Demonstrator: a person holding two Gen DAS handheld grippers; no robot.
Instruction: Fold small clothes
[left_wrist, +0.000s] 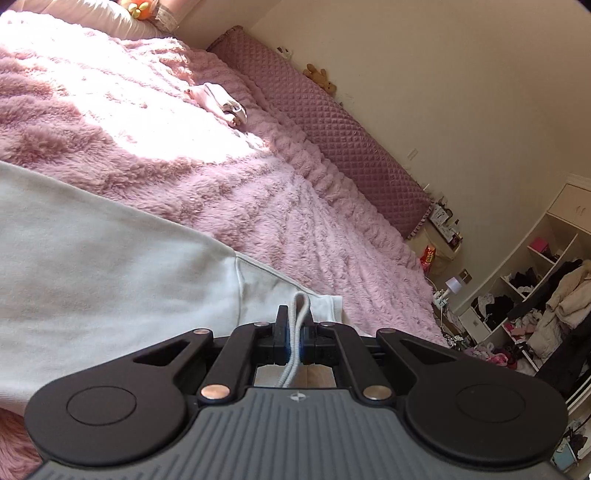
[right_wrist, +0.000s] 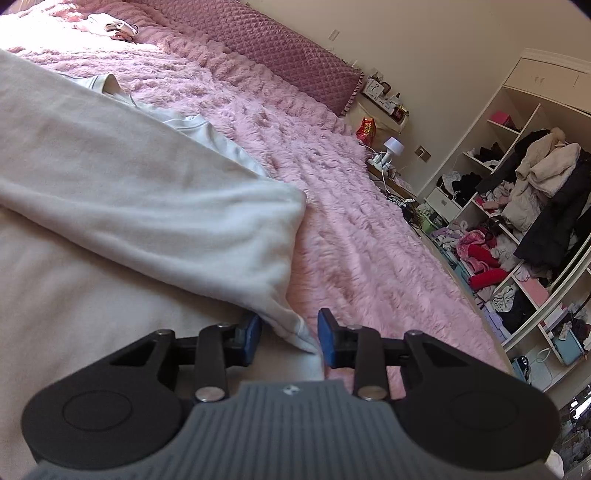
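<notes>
1. Here, a white garment (left_wrist: 110, 266) is seen spread over a fluffy pink blanket (left_wrist: 258, 206) that covers a bed; sunlight falls across the far part of the blanket.
2. The left gripper (left_wrist: 294, 338) is closed on a grey-white drawstring cord (left_wrist: 297, 325), which is looped between its blue pads at the near edge of the garment.
3. In the right wrist view, a corner fold of the same white garment (right_wrist: 155, 206) is seen lying between the blue pads of the right gripper (right_wrist: 290, 338). The jaws stand a little apart, and the pads are not pressed on the cloth.
4. A small pale piece of clothing (left_wrist: 221, 101) is seen further up the bed, well apart from the white garment.
5. A quilted mauve headboard (left_wrist: 343, 136) is set along the wall beyond the blanket.
6. Open white shelves (right_wrist: 517, 206), crowded with clothes and coats, are seen at the right.
</notes>
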